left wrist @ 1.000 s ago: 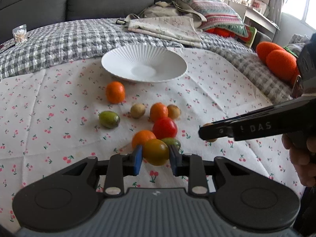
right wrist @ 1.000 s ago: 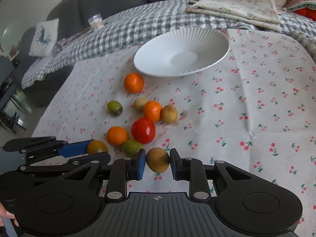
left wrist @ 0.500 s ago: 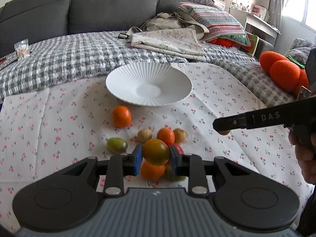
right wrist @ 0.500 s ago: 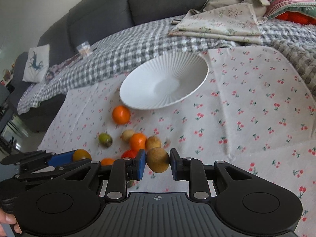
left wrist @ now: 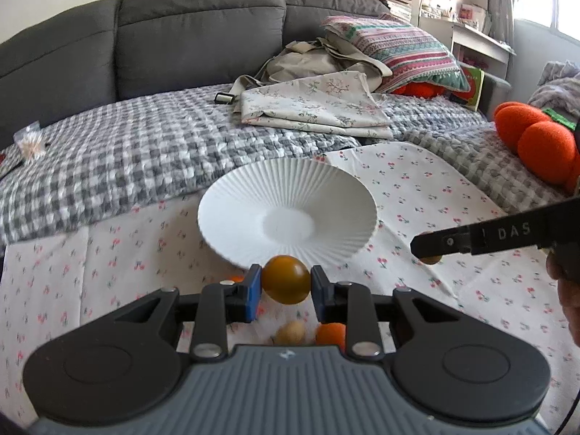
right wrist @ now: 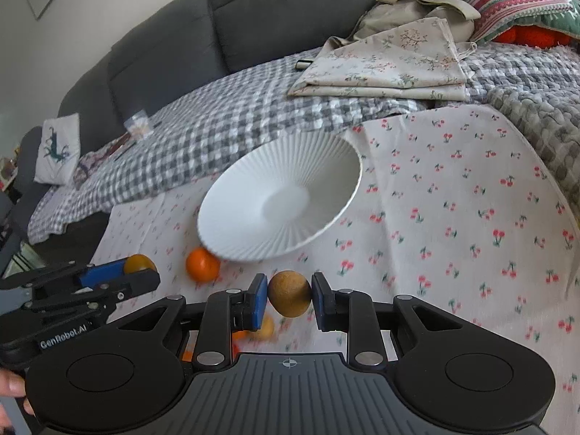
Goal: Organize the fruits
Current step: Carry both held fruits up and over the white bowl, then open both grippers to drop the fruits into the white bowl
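Note:
My left gripper (left wrist: 286, 284) is shut on an orange-green tomato (left wrist: 286, 279) and holds it in the air just before the near rim of the white ribbed bowl (left wrist: 253, 199). My right gripper (right wrist: 289, 293) is shut on a brown kiwi-like fruit (right wrist: 289, 291), also near the bowl (right wrist: 253, 188). In the right wrist view the left gripper (right wrist: 137, 272) shows at lower left with the tomato (right wrist: 139, 262). In the left wrist view the right gripper (left wrist: 429, 252) shows at right. An orange (right wrist: 202, 264) lies by the bowl's rim; other fruits (left wrist: 290, 333) lie below my fingers, mostly hidden.
The bowl and fruits sit on a cherry-print cloth (right wrist: 453, 199). Behind it lie a grey checked blanket (left wrist: 127, 152), folded floral fabric (left wrist: 315, 105), a striped pillow (left wrist: 391, 54) and a grey sofa back. Orange plush balls (left wrist: 536, 145) are at right.
Both grippers have risen and moved forward toward the bowl, each still holding its fruit. The loose fruits have slid below the fingers in both views.

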`<state>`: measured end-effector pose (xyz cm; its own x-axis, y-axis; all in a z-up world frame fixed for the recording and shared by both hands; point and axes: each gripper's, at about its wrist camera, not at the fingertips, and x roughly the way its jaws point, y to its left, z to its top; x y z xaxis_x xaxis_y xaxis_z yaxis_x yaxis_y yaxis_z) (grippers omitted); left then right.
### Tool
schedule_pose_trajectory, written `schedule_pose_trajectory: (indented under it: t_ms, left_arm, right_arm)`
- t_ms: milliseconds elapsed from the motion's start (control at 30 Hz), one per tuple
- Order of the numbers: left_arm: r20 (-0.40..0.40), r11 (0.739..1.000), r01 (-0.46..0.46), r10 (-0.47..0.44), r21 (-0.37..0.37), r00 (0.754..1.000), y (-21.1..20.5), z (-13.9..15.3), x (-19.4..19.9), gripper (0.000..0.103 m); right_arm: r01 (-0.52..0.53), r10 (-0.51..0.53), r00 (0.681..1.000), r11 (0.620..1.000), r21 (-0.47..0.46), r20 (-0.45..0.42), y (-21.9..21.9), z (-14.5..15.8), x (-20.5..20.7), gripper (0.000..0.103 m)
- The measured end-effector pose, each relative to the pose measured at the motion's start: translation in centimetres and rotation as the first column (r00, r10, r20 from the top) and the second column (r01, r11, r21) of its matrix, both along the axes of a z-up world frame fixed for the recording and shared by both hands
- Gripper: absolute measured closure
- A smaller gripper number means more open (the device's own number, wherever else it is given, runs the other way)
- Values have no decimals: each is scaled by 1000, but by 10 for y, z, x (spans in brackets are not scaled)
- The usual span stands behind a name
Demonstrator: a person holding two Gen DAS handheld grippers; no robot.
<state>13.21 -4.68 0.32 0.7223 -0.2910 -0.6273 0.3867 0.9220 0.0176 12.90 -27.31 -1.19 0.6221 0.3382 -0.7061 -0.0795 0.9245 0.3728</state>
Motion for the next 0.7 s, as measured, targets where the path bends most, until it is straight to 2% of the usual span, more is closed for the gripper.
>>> schedule_pose_trajectory:
  t_ms: [300, 700]
  left_arm:
    - [36, 999, 21, -23, 48, 999, -19, -19, 43, 76]
    - [-5, 999, -1, 1, 36, 1000, -28, -46, 78, 76]
  right_arm:
    - [17, -17, 1000, 1000, 11, 9, 7, -9, 46, 78]
    - [-1, 3, 999, 999, -54, 33, 29, -28, 82, 78]
